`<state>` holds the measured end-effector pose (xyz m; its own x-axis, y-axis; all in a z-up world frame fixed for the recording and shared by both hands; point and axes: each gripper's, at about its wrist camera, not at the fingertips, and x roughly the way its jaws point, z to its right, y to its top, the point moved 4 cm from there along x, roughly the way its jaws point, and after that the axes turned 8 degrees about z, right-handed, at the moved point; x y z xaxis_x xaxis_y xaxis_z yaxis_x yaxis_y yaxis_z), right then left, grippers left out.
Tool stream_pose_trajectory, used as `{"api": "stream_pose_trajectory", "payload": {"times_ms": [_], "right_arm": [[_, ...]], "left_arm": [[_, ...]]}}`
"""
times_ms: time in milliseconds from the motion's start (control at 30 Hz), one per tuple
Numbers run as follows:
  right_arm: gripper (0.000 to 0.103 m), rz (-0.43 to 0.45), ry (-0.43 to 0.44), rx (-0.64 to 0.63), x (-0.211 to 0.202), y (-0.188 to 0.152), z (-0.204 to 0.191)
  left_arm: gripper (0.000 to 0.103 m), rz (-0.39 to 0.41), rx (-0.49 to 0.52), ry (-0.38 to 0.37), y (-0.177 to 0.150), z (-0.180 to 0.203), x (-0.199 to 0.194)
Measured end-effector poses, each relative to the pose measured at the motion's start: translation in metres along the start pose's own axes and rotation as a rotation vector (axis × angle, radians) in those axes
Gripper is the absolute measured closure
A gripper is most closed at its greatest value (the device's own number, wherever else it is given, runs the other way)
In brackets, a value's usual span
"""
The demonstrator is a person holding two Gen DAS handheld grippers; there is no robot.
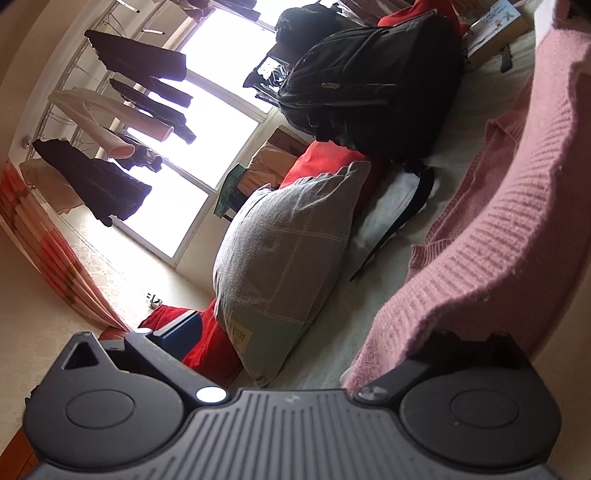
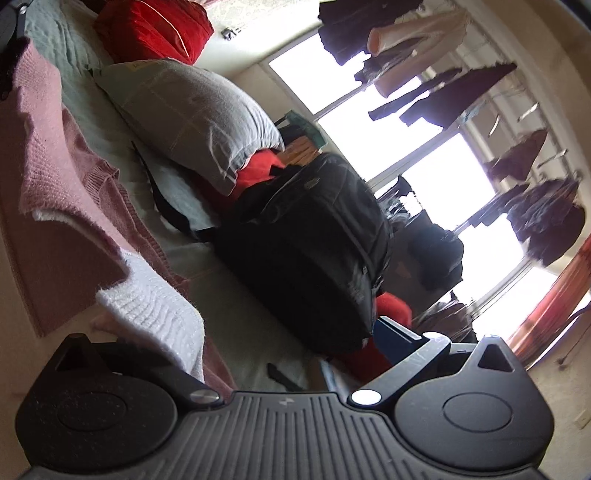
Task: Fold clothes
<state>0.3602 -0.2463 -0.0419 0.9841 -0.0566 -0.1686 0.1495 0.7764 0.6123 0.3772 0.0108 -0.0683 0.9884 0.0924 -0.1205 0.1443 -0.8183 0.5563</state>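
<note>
Both wrist views are rolled sideways. The pink knit sweater is partly raised off the bed, its lower part trailing onto the pale green bedcover.

Left claw: the 2 fingers stand wide apart. The right-hand finger is against the sweater's edge, which drapes over it; the other finger is bare. No closed grip on the fabric is visible, so the claw reads as released.

Right claw: the 2 fingers are likewise spread. A white ribbed band of the sweater lies over the left-hand finger. Released, cloth resting on 1 finger.

Also on the bed: 1 grey checked pillow, 1 black backpack, red bedding. Dark and pale garments hang on a rack before the bright window.
</note>
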Motion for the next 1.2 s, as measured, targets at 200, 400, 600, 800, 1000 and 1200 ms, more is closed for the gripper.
{"api": "stream_pose_trajectory", "payload": {"times_ms": [200, 400, 600, 800, 1000, 1200], "right_arm": [[0.000, -0.053, 0.078, 0.092, 0.030, -0.009, 0.010], [0.000, -0.112, 0.133, 0.224, 0.051, -0.016, 0.024], [0.000, -0.218, 0.221, 0.317, 0.070, -0.042, 0.013], [0.000, -0.264, 0.313, 0.447, 0.069, -0.053, 0.025], [0.000, -0.263, 0.419, 0.617, 0.056, -0.051, 0.051], [0.000, -0.261, 0.464, 0.811, 0.050, -0.053, 0.075]], "left_arm": [[0.000, -0.025, -0.026, -0.027, 0.000, 0.004, 0.025], [0.000, -0.046, -0.076, -0.043, 0.005, 0.005, 0.047], [0.001, -0.119, -0.082, -0.108, -0.006, 0.031, 0.064], [0.001, -0.121, -0.114, -0.111, -0.008, 0.011, 0.047], [0.001, -0.119, -0.201, -0.186, -0.005, -0.017, 0.021], [0.001, -0.117, -0.307, -0.328, -0.002, -0.019, -0.016]]}}
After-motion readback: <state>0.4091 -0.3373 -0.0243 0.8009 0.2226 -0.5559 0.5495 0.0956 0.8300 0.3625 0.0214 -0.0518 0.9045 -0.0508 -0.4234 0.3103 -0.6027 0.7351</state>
